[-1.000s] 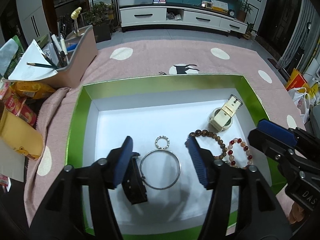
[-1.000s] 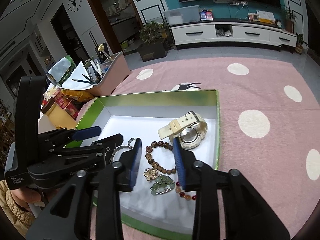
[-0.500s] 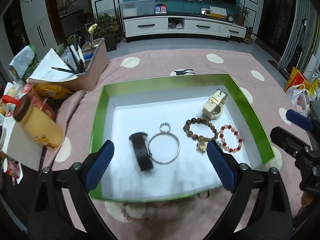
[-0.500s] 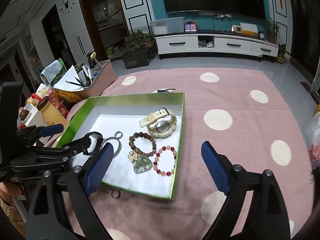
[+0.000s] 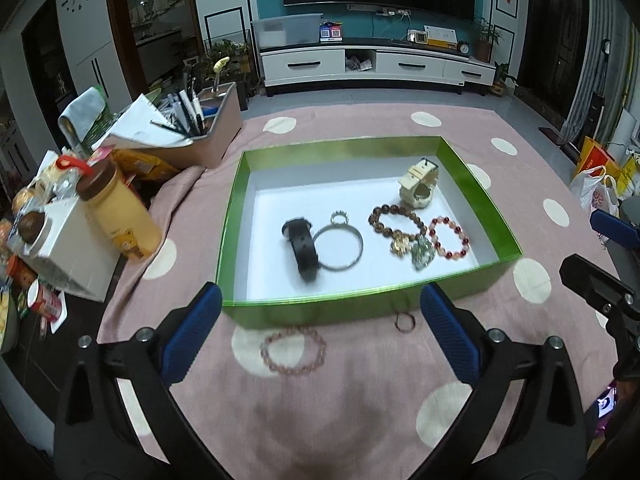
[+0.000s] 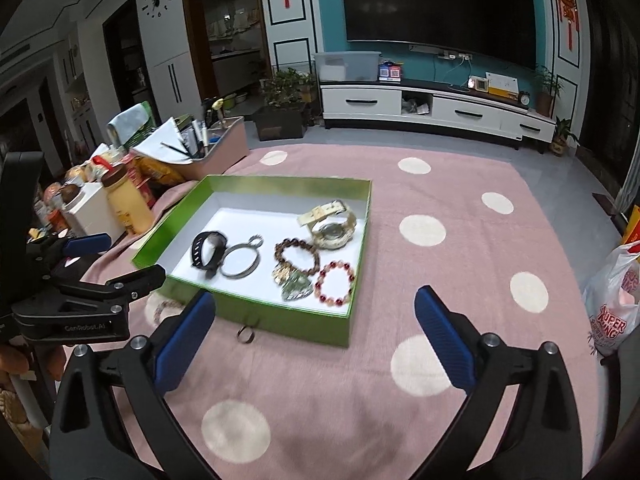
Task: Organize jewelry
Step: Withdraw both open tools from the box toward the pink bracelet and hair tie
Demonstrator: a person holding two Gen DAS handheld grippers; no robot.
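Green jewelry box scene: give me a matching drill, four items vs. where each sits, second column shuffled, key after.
Items
1. black strap watch
2. cream strap watch
3. pale pink bead bracelet
4. small dark ring

Places
A. inside the green cardboard box, far right corner
B. on the pink dotted cloth, outside the box, in front of its near wall toward the left
C. inside the box, left part, beside the plain silver bangle
D. on the cloth just outside the near wall, toward the right

Pairs: 1-C, 2-A, 3-B, 4-D
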